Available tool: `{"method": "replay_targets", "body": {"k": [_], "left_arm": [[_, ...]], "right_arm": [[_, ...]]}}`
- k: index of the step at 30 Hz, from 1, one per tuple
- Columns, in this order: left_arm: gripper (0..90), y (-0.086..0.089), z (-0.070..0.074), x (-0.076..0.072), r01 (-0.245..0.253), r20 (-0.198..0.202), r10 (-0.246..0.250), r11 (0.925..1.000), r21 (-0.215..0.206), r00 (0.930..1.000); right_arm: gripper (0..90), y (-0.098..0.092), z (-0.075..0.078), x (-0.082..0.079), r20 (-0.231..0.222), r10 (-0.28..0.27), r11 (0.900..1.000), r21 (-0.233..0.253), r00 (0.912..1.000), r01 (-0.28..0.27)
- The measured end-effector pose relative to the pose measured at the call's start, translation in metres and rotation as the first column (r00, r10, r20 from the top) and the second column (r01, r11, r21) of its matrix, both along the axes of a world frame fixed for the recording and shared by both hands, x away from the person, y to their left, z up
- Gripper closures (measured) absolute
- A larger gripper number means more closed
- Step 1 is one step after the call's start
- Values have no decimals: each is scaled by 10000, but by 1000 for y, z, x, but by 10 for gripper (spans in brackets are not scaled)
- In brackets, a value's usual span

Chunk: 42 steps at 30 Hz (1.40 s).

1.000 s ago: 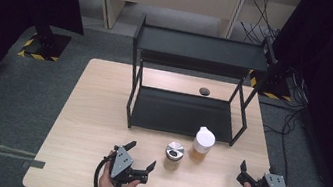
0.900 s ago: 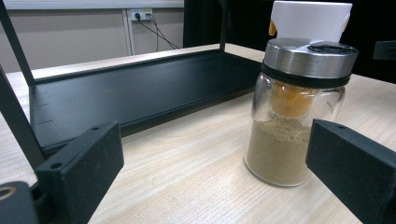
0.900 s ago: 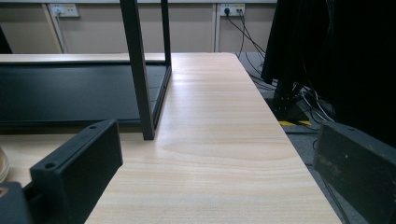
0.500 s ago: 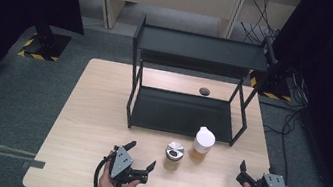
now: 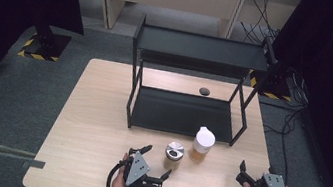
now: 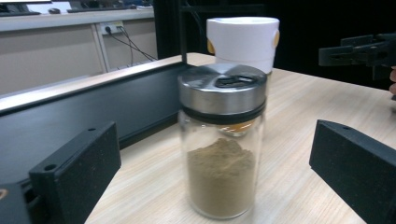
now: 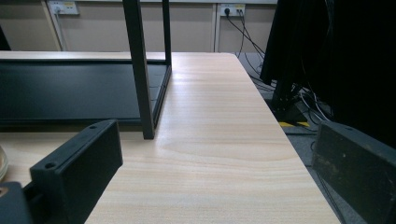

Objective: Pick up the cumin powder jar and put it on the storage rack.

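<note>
Almost nothing was moved since before: the spice jar [image 5: 174,155] was seen at 1 o'clock of the spread left gripper [image 5: 155,163]; the right gripper [image 5: 241,172] was spread, nothing gripped.

Support: light wood-grain table [image 5: 93,127] | Rear half: black two-tier metal shelf rack [image 5: 190,89] standing on the tabletop | Behind the rack: small dark object [image 5: 204,91] on the tabletop | Front of rack: steel-lidded glass spice jar [image 5: 174,155] of brown powder, with white-lidded jar [image 5: 203,144] just beside it.
</note>
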State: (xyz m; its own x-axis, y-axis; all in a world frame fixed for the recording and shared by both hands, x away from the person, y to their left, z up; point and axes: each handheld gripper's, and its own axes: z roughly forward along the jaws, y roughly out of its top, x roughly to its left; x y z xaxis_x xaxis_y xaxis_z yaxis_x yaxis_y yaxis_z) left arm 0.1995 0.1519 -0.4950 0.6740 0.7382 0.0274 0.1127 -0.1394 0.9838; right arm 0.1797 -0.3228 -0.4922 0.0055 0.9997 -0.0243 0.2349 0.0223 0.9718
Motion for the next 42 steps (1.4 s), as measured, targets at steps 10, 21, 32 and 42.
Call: {"method": "replay_targets", "body": {"k": [10, 21, 32, 42], "left_arm": [[18, -19, 5, 18, 124, -514, -122, 9999, 31, 9986], [55, -34, 5, 31, -35, -902, 59, 9996, 268, 9959], [152, -38, 3, 38, -78, -1059, 107, 9996, 275, 9943], [306, -38, 2, 39, -67, -932, 99, 9994, 342, 9956]], "right_arm": [[19, -1, 0, 0, -2, 30, 10000, 16, 10000, -30], [18, -1, 0, 0, -10, 51, 10000, 34, 10000, -51], [19, -1, 0, 0, 11, 78, 10000, 9, 10000, -78], [20, -1, 0, 0, 30, 84, 10000, -50, 10000, -84]]}}
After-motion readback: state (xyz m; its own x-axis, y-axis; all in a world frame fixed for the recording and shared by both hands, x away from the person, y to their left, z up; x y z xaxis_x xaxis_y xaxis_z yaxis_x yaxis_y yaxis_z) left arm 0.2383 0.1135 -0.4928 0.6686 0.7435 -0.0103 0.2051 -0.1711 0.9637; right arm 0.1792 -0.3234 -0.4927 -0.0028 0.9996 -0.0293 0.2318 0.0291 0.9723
